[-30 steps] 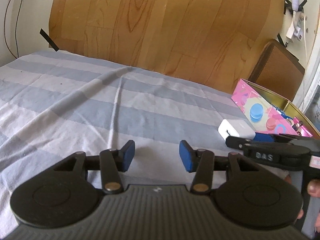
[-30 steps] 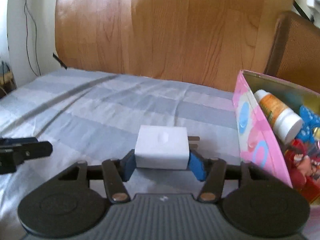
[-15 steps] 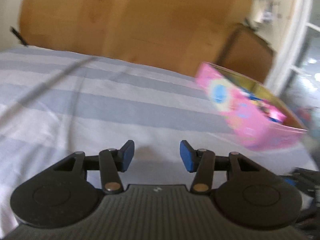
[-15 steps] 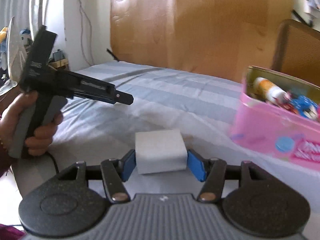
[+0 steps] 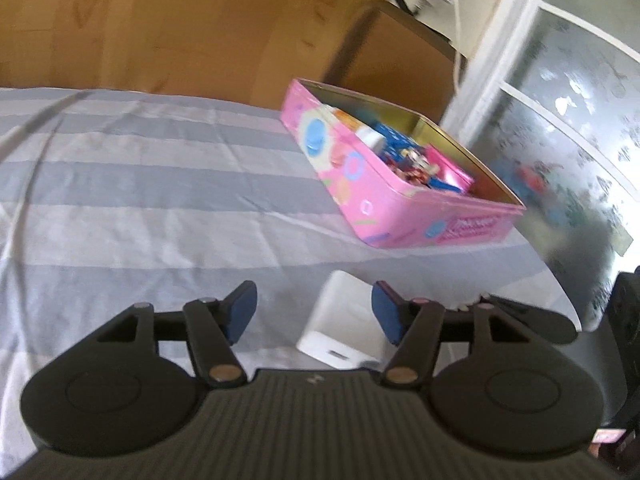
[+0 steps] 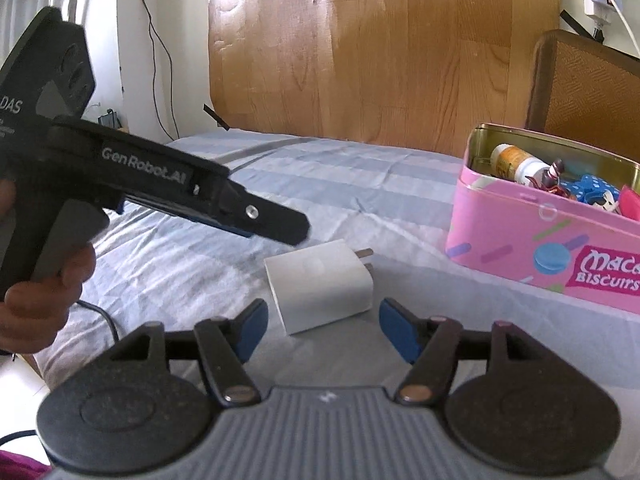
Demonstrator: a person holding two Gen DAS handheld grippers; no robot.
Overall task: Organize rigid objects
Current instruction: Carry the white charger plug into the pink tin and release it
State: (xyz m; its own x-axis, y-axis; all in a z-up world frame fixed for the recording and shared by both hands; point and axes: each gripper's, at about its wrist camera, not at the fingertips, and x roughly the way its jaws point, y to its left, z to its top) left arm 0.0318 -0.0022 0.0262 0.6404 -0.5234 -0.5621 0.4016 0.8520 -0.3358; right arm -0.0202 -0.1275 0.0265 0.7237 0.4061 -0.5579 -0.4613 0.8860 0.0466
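A white plug-in charger (image 6: 320, 285) lies on the striped bed sheet, prongs pointing toward the far right. My right gripper (image 6: 322, 326) is open, its blue pads either side of the charger and just behind it, not touching. The charger also shows in the left wrist view (image 5: 346, 320), between the open pads of my left gripper (image 5: 314, 312), closer to the right pad. The left gripper's body (image 6: 160, 184) hovers above and left of the charger in the right wrist view. A pink biscuit tin (image 6: 552, 232) with several small items stands open to the right (image 5: 400, 184).
The striped sheet (image 5: 140, 200) covers the bed. A wooden headboard (image 6: 380, 52) stands behind it, and a brown woven chair back (image 6: 592, 84) behind the tin. A frosted window (image 5: 580, 120) is at the right. A black cable (image 6: 100, 316) hangs at the bed's left edge.
My right gripper has opened and let go of the charger, which now lies on the sheet. My left gripper has swung right and come down over the charger.
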